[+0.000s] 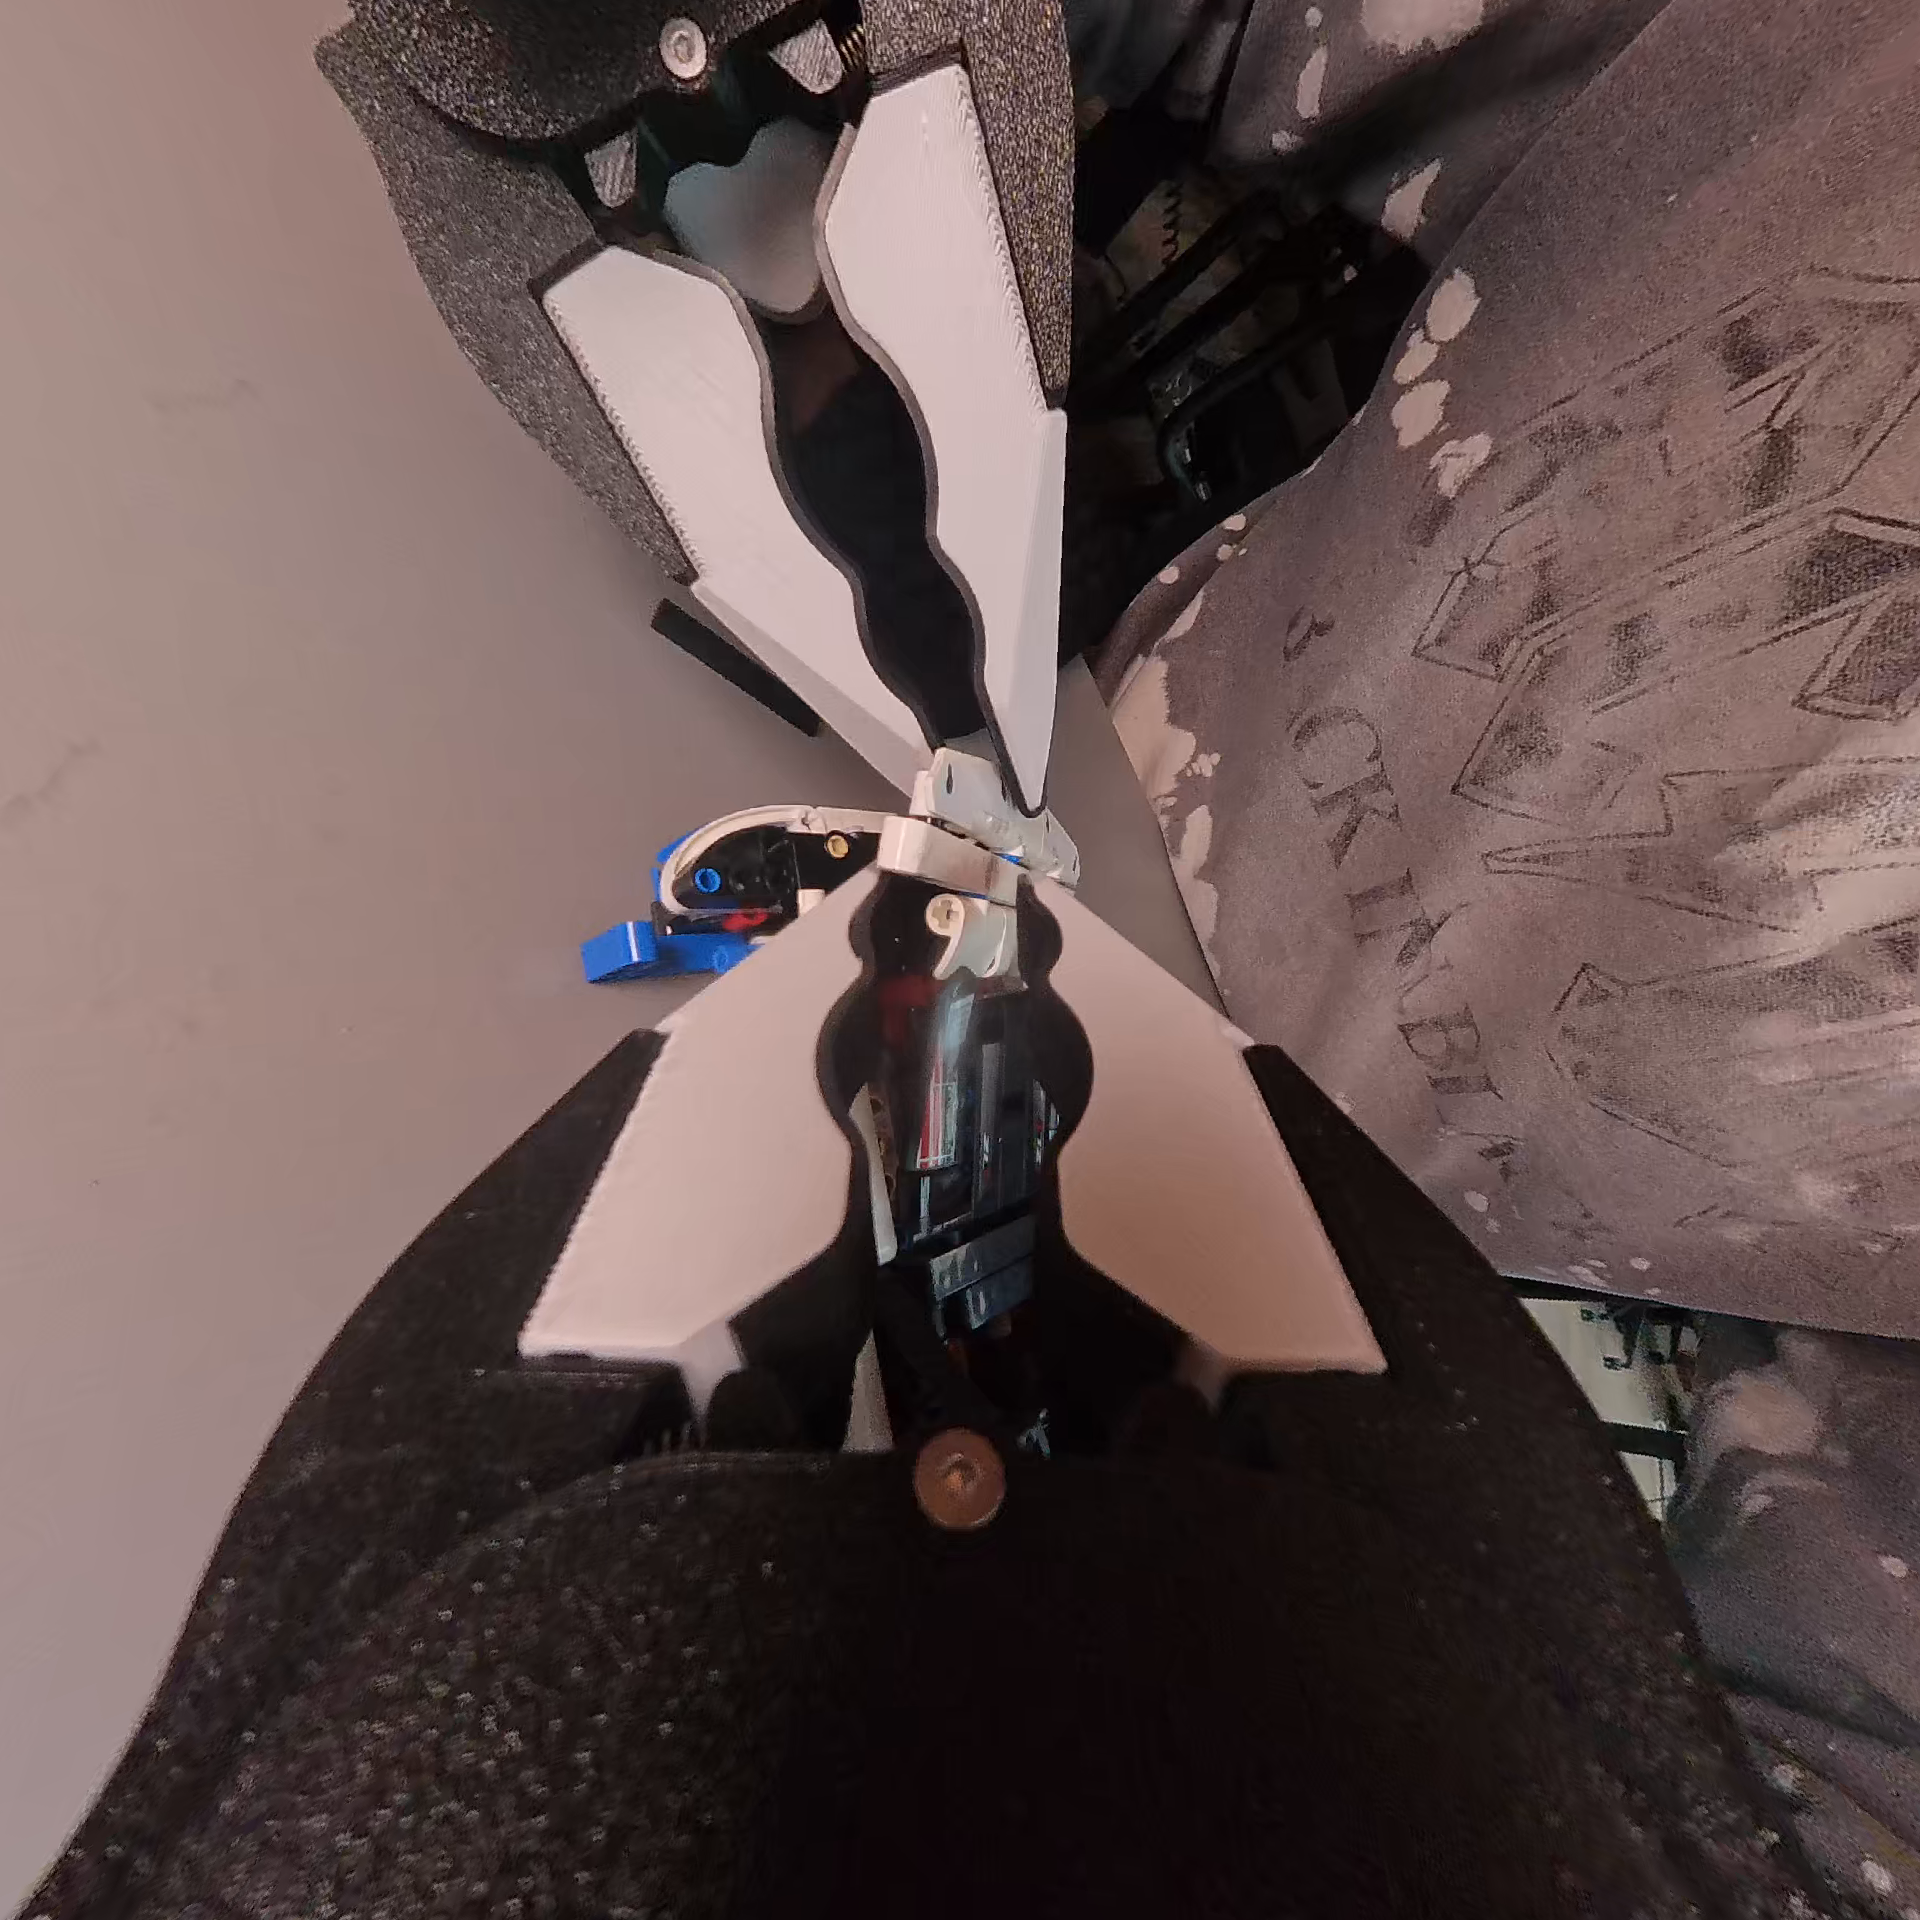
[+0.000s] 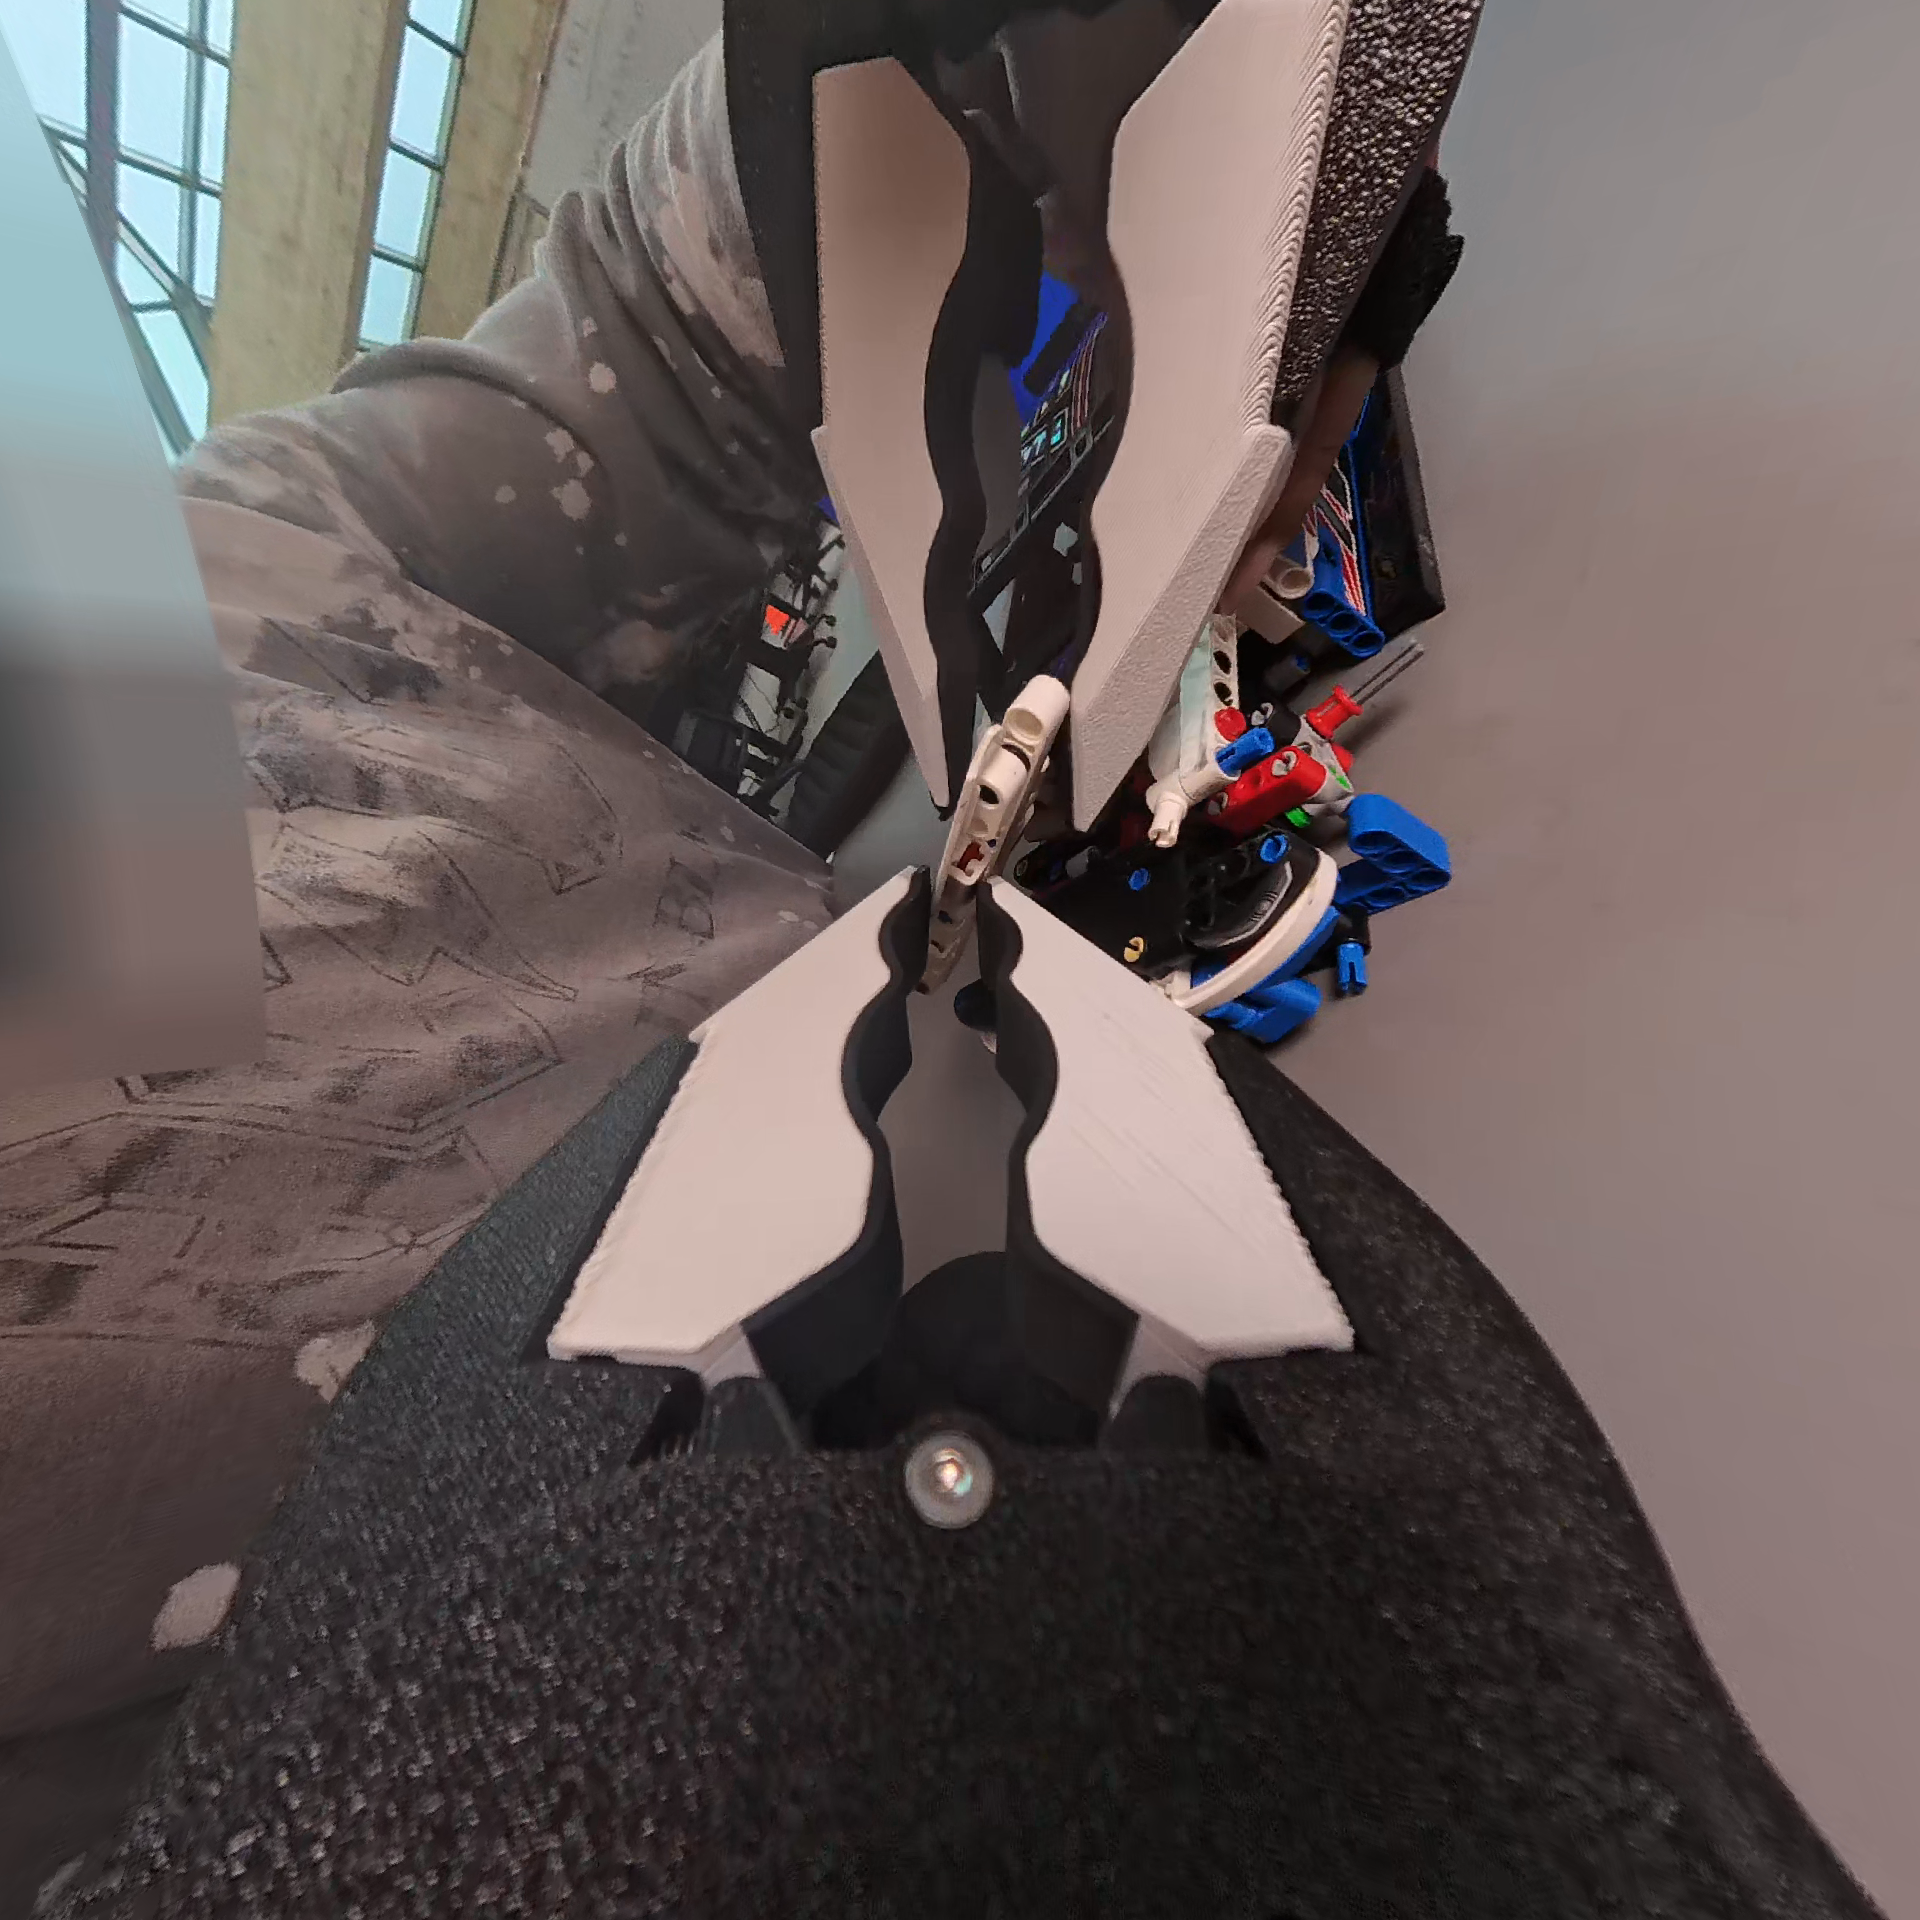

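The left gripper point(image 1: 961, 894) and the right gripper point(image 2: 954, 920) meet tip to tip above a grey table point(image 1: 260, 623). Between them stands a thin white toy beam point(image 2: 1000, 800) with holes in it. The right gripper is closed on the lower end of this beam; its two fingers leave only a narrow gap, and the beam fills that gap. The left gripper comes from the opposite side and is closed around the white piece at its own tips, where a small white connector point(image 1: 951, 920) with a cross-shaped hole also sits.

In the gap between the left fingers, nearer to the camera, a dark toy model point(image 1: 956, 1122) with stickers shows. I cannot tell if it is joined to the beam or only lies under the tool.

To the right of the right gripper's tips, near them, lies a pile of toy parts point(image 2: 1247, 831) in blue, red, black and white. A person's grey printed sweater point(image 1: 1558, 727) is just behind both tools.
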{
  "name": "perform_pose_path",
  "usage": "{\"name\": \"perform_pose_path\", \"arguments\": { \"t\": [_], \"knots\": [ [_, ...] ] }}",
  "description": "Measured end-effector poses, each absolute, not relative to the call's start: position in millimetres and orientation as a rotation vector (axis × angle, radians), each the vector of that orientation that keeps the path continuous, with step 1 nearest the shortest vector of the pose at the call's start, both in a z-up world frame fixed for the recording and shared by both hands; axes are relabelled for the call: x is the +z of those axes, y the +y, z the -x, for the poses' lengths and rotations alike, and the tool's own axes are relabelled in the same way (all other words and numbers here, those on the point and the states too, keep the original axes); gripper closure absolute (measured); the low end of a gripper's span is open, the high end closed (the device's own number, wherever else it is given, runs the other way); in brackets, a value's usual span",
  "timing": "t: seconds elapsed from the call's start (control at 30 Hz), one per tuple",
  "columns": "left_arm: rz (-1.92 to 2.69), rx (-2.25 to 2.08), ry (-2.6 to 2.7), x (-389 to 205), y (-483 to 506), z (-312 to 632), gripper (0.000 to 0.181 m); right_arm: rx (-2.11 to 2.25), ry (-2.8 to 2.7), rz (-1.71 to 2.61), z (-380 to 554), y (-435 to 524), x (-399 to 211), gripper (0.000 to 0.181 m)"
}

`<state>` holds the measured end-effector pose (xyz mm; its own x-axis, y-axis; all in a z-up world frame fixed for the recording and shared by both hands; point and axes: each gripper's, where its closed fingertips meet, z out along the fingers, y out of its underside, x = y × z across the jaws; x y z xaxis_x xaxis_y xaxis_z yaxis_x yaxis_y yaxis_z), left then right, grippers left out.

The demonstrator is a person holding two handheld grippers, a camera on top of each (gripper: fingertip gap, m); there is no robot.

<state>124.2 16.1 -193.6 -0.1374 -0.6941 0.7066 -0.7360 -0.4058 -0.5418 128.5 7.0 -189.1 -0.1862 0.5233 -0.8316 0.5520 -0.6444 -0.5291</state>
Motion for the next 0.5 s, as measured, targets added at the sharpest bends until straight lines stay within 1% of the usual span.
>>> {"name": "perform_pose_path", "arguments": {
  "t": [0.07, 0.2, 0.27, 0.33, 0.5],
  "knots": [
    [-2.022, 1.635, -1.697, -190.9, 13.3, -125.0, 0.157, -2.004, 1.352, -1.979, -128.8, 5.1, -188.6, 0.174],
    [-2.036, 1.651, -1.698, -191.5, 11.8, -124.9, 0.158, -1.996, 1.396, -1.967, -127.8, 2.5, -188.4, 0.174],
    [-2.085, 1.632, -1.706, -195.3, 14.9, -126.2, 0.154, -2.0, 1.418, -1.947, -126.5, 1.0, -187.4, 0.174],
    [-2.057, 1.667, -1.71, -191.2, 10.3, -126.7, 0.163, -1.983, 1.444, -1.939, -124.0, -0.8, -188.2, 0.174],
    [-2.111, 1.63, -1.76, -192.2, 11.2, -121.9, 0.166, -1.965, 1.359, -1.989, -117.9, -0.3, -189.5, 0.174]
  ]
}}
